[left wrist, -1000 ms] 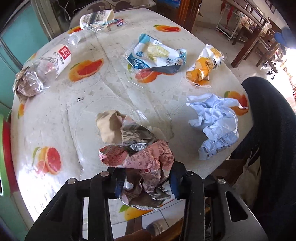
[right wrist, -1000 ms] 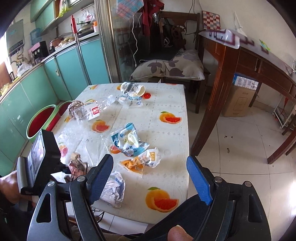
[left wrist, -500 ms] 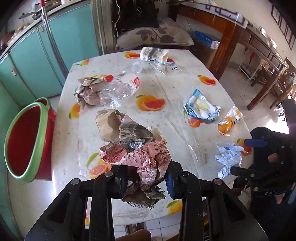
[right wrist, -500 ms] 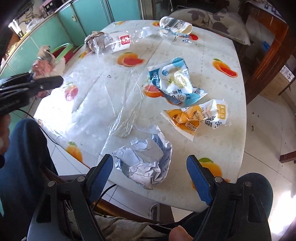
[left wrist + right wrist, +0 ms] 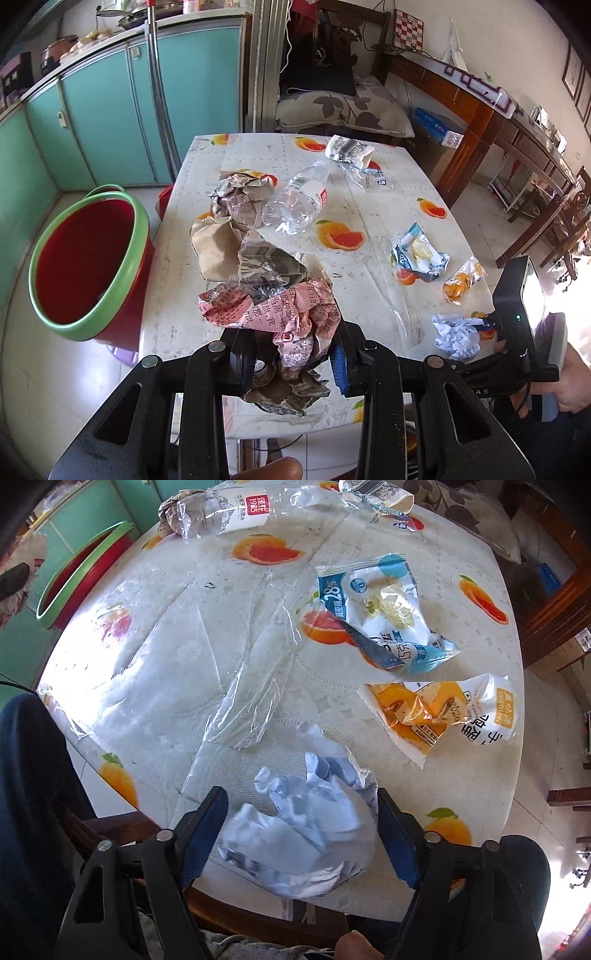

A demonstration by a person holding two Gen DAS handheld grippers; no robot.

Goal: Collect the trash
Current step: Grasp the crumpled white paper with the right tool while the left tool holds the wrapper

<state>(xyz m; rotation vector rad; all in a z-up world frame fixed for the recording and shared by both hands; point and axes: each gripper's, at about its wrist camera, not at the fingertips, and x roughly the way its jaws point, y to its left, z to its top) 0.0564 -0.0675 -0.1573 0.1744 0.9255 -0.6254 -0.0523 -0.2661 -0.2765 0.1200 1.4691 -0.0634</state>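
Between the right gripper [image 5: 299,834] jaws, on the table's [image 5: 229,686] near edge: white paper wad [image 5: 306,827], jaws just closing, not yet pinching. Light, crushable; grab mid-bulk. Left gripper [image 5: 291,358] clamps crumpled newspaper wad [image 5: 273,295], bin [image 5: 88,258] to its left.

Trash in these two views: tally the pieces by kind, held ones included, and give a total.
Crumpled paper wads: 3 (newspaper wad in left tool, newspaper wad on table, white wad)
Snack wrappers: 2 (blue, orange)
Plastic bottles: 1
Crushed cups: 1
Total: 7
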